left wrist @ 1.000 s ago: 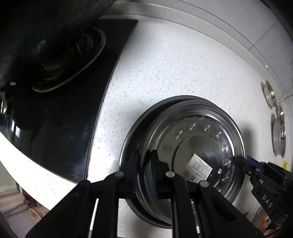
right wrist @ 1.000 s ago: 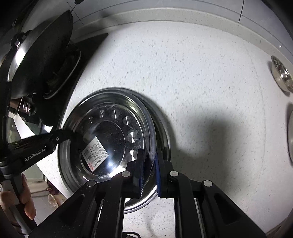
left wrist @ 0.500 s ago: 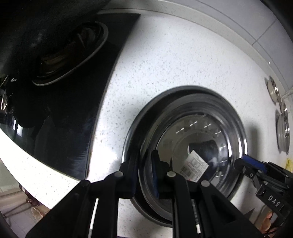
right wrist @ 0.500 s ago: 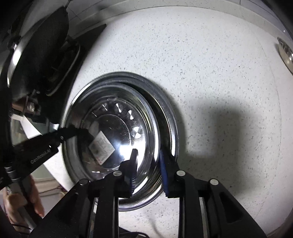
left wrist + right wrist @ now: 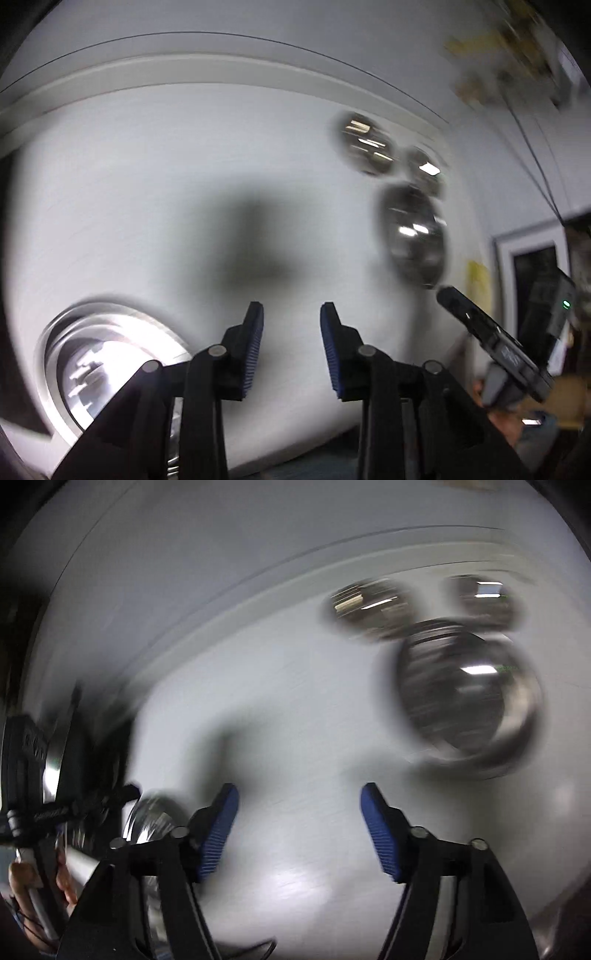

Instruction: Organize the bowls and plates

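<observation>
Both views are smeared by fast motion. The stacked steel plates (image 5: 103,354) lie on the white counter at the lower left, behind my left gripper (image 5: 291,314); they show again as steel plates (image 5: 151,819) at the lower left of the right wrist view. My left gripper's jaws are opening over bare counter with nothing between them. My right gripper (image 5: 299,794) hangs over the counter, its jaws opening wide and empty. Ahead to the right stand three steel bowls: a large bowl (image 5: 469,701) in front and two smaller bowls (image 5: 369,605) behind it. The same large bowl (image 5: 413,236) appears in the left wrist view.
The white speckled counter (image 5: 147,184) runs to a raised back edge and a grey tiled wall. A dark stove edge (image 5: 92,716) sits at the far left. A person's hand (image 5: 22,886) holds the left gripper's handle. The right gripper's black body (image 5: 491,339) shows at the right.
Both grippers let go of the steel plate's rim, opened, and swung quickly right, away from the stove. The plates now lie stacked at the lower left and the bowls have come into view.
</observation>
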`<state>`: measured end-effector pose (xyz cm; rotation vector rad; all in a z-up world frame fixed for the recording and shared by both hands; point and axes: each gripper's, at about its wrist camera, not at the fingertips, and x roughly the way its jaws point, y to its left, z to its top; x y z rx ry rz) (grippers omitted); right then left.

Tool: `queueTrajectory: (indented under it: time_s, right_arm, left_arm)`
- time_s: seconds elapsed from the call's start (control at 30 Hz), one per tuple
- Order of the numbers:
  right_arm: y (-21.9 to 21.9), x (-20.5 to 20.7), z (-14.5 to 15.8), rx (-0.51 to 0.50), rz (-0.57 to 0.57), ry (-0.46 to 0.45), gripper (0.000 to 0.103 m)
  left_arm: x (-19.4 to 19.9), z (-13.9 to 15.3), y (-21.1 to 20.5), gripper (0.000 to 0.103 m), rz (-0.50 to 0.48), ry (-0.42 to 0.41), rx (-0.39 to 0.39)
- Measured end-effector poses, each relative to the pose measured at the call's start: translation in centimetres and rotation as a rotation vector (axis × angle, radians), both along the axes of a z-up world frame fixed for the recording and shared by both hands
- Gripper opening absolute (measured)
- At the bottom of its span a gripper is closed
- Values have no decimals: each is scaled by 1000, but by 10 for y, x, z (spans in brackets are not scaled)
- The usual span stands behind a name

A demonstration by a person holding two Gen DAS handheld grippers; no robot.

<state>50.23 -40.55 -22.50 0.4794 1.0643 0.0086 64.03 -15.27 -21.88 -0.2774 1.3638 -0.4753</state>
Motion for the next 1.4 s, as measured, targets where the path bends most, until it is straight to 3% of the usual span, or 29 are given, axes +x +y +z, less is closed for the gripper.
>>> queueTrajectory:
  time_s: [0.13, 0.27, 0.37, 0.67, 0.93, 0.97, 1.0, 1.07, 1.17, 1.4]
  right_arm:
    - [-92, -6, 2, -6, -175, 9, 74]
    - [-140, 1, -17, 28, -244, 41, 76]
    - [-164, 13, -35, 97, -256, 66, 76]
    - [-170, 33, -76, 160, -256, 101, 76]
    - [-174, 39, -88, 172, -266, 105, 76]
    - [-175, 40, -89, 177, -267, 104, 76]
    - [-176, 40, -90, 184, -268, 103, 77]
    - [-177, 40, -92, 199, -267, 103, 80]
    - [-177, 41, -92, 207, -252, 97, 97]
    - [-178, 45, -101, 205, -253, 121, 100]
  left_arm:
    - [30, -7, -98, 32, -117, 1, 0]
    - [60, -31, -169, 32, -158, 63, -16]
    - [75, -50, -196, 32, -148, 90, -17]
    - [94, -78, -216, 32, -134, 136, 52]
    - [88, -56, -209, 33, -194, 62, 106]
    - [89, -55, -207, 41, -197, 58, 108]
    - [89, -53, -205, 55, -198, 50, 111]
    - [91, -54, -202, 64, -199, 41, 137]
    - [95, -61, -198, 64, -190, 57, 163]
    - [102, -89, -206, 64, -201, 94, 229]
